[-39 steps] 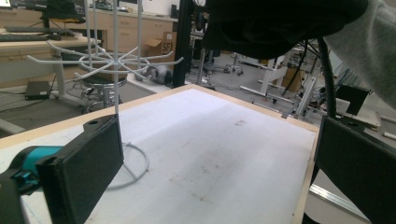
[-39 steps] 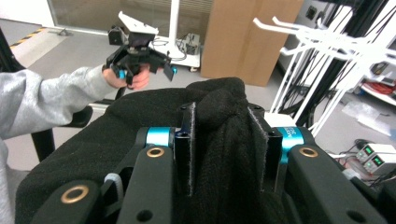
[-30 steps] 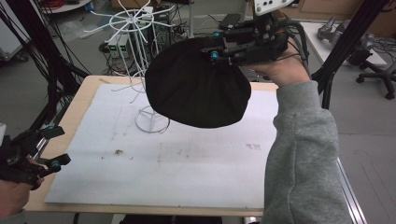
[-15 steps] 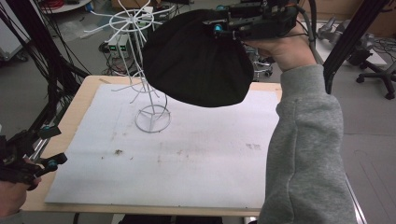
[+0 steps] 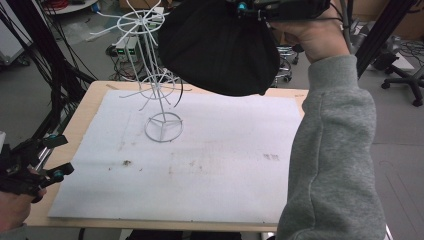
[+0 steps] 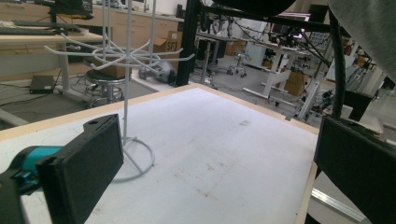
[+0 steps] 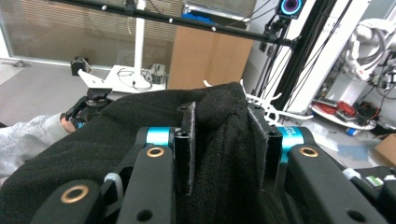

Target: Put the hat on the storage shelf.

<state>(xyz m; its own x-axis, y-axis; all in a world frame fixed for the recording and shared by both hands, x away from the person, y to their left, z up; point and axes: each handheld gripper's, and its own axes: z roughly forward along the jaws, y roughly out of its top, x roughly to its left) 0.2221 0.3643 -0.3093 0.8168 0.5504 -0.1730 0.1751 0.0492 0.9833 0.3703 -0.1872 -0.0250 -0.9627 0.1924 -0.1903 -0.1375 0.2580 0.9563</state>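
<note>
A black fabric hat [image 5: 220, 47] hangs high above the table's far side, beside the top of a white wire stand [image 5: 160, 100]. My right gripper [image 5: 250, 7] is shut on its rim at the top edge of the high view. In the right gripper view a bunched fold of the hat [image 7: 224, 140] sits pinched between the two pads, midway at the right gripper [image 7: 227, 144]. My left gripper [image 5: 55, 157] rests open at the table's near left corner. In the left gripper view its jaws stand wide apart at the left gripper [image 6: 210, 163], with the wire stand [image 6: 126, 93] ahead.
A white mat [image 5: 200, 165] covers the wooden table [image 5: 90, 107]. The stand's round base [image 5: 163, 127] sits at the mat's far left. A grey sleeve [image 5: 335, 150] rises along the right side. Black frame posts [image 5: 45, 60] and cables stand at the left.
My right gripper has lifted the hat higher and slightly farther back, up beside the stand's top hooks. The left gripper has stayed where it was.
</note>
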